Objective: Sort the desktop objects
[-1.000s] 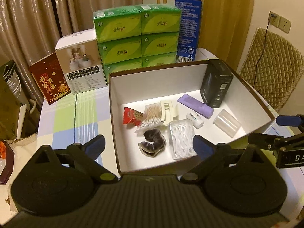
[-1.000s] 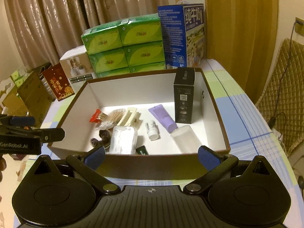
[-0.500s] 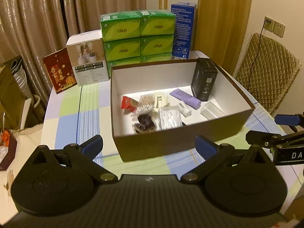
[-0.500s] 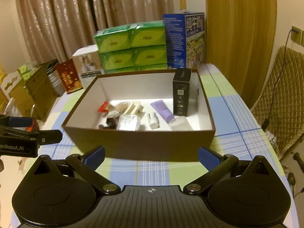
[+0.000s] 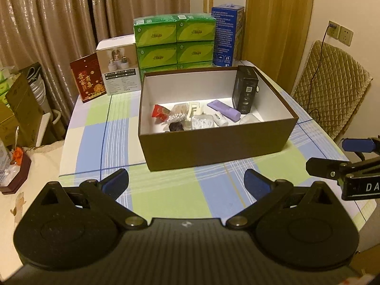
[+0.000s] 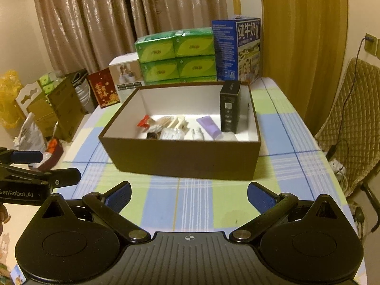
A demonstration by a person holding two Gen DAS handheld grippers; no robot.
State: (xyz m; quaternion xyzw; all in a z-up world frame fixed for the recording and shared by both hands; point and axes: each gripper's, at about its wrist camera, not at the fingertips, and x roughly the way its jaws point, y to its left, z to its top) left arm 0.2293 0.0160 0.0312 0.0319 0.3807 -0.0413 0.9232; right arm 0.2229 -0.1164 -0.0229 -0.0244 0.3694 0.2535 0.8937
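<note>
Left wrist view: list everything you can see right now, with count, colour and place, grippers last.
Storage box: 1, brown outside, white inside, centre of table.
Black carton: 1, upright in the box's far right corner.
Purple tube: 1, lying in box, left of the carton.
Small white bottle: 1, in box.
Red packet: 1, left side of box.
Cotton swabs: 1 clear pack, beside the packet.
Cream hair clip: 1, mid box.
Green tissue packs: 6 visible, stacked behind box.
Blue carton: 1, right of the stack.
White product box: 1, left of the stack.
Red card box: 1, far left.
Tablecloth: checked green, blue, white.
Left gripper: open, empty.
Right gripper: right edge, open.
</note>
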